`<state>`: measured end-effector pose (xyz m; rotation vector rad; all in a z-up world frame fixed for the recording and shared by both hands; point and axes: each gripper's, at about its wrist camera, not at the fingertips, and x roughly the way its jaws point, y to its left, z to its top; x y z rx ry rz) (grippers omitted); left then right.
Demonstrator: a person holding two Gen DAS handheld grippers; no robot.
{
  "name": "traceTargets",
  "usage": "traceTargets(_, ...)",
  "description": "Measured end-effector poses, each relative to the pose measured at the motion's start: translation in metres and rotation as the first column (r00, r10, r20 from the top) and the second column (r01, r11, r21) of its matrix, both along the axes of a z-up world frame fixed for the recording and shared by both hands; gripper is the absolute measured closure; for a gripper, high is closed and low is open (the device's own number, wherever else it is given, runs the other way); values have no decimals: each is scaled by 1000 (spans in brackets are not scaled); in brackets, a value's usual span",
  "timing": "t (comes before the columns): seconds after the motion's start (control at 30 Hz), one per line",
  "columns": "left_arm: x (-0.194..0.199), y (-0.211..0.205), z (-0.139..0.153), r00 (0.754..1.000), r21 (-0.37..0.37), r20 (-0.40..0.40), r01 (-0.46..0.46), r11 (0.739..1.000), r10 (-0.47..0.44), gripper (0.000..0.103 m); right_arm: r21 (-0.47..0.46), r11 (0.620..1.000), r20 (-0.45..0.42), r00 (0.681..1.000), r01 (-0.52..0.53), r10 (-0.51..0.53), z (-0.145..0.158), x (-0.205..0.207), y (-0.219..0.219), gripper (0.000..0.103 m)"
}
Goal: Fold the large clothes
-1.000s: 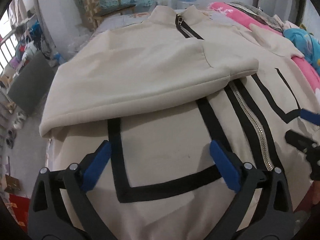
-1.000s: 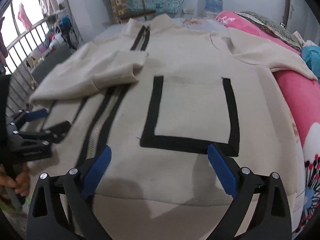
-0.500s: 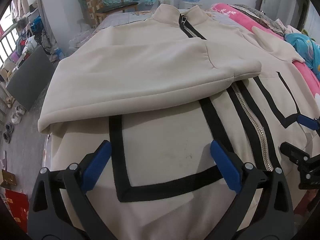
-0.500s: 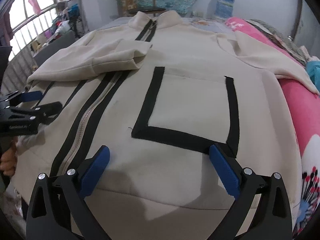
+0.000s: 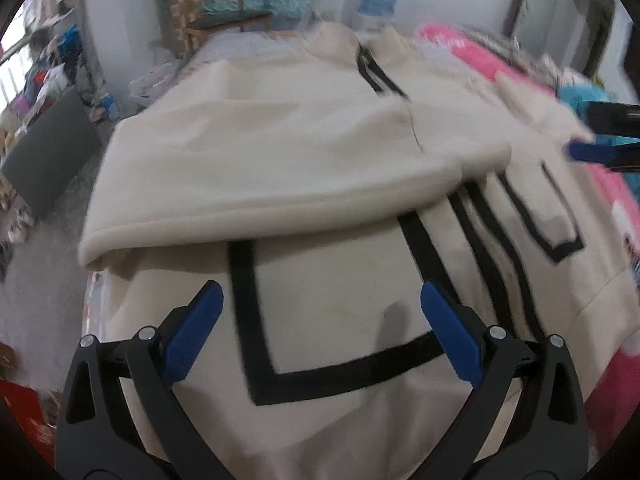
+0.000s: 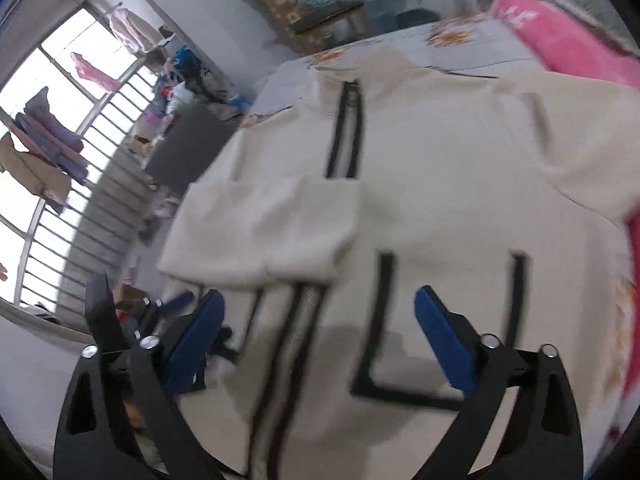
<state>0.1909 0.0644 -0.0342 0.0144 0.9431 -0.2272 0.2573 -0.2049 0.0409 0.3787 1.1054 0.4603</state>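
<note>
Both pairs of jaws stand wide with nothing between them. On the left gripper [image 5: 320, 320] the blue pads [image 5: 196, 328] hang apart above the cream jacket [image 5: 320, 184], framing the lower corner of a black-outlined pocket [image 5: 256, 340]; the cloth lies flat beneath them, and no pad presses on it. On the right gripper [image 6: 316, 340] the jaws are wide too, though just now closing a little, and nothing is caught in them: they hover over the jacket's front, with the zipper [image 6: 296, 344] and its two black stripes running up between the pads, and the other pocket outline [image 6: 380, 320] just inside the right-hand pad [image 6: 444, 344].

Spread on the bed beyond both sets of jaws, the jacket lies front up, collar [image 5: 352, 40] at the far end. One sleeve [image 5: 260, 184] is folded across the chest, lying ahead of the left jaws and crossing over to the zipper line; from the right gripper's view the same sleeve sits ahead and to the left of the jaws, its cuff end lying over the zipper stripes. Off to the right of the left jaws, the right gripper's blue tip shows above the far side of the jacket, clear of the cloth. A pink blanket [image 5: 612, 208] lies along the jacket's far right edge. Both views are blurred.
</note>
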Motion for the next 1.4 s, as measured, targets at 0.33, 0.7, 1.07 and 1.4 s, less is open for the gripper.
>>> traceTargets(0.33,2,49,4,987,7,44,-155,988,155,37,-165,983,-145,988,-80,56,-56,71,45,68)
traceTargets(0.7,17,71,-5,971,-32,30,-236,971,237,67,-216,972,90,990,-88,110,7,72,54,98)
traceTargets(1.07,30,77,-4,963,-12,10,-269,963,269,71,-176,965,247,958,195,-148,54,84,-47,98)
traceTargets(1.4,36,80,-4,956,1,-7,-292,956,292,72,-138,963,63,972,231,-224,-18,107,-88,97)
